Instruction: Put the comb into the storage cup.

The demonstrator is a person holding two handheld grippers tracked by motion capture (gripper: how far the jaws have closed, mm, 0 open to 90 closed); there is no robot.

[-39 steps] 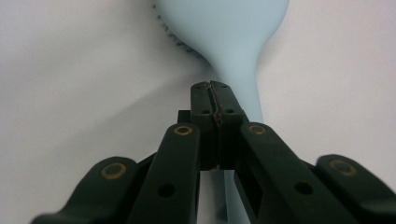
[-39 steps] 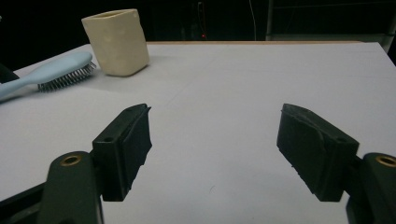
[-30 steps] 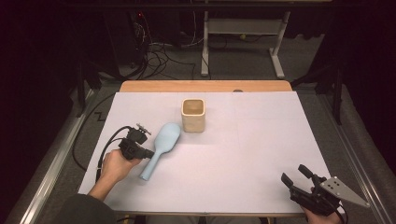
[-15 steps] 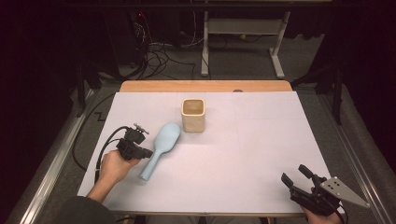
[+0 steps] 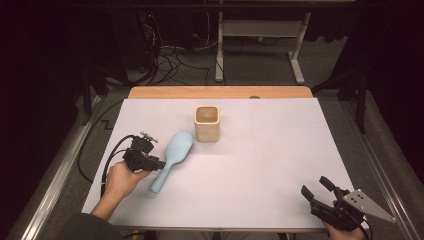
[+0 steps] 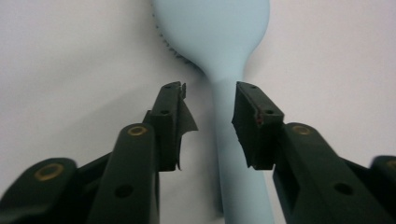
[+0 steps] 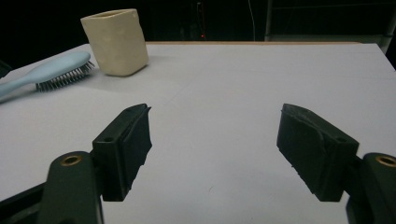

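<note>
left gripper view, hairbrush (image 6: 219,70) handle between the just-opening jaws, pads off it

left tool (image 6: 210,114) just opening, right tool (image 7: 212,149) agape

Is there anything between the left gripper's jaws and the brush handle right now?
Nothing visible. The left gripper has just been opening; its jaws straddle the hairbrush handle with clear gaps on both sides.
</note>
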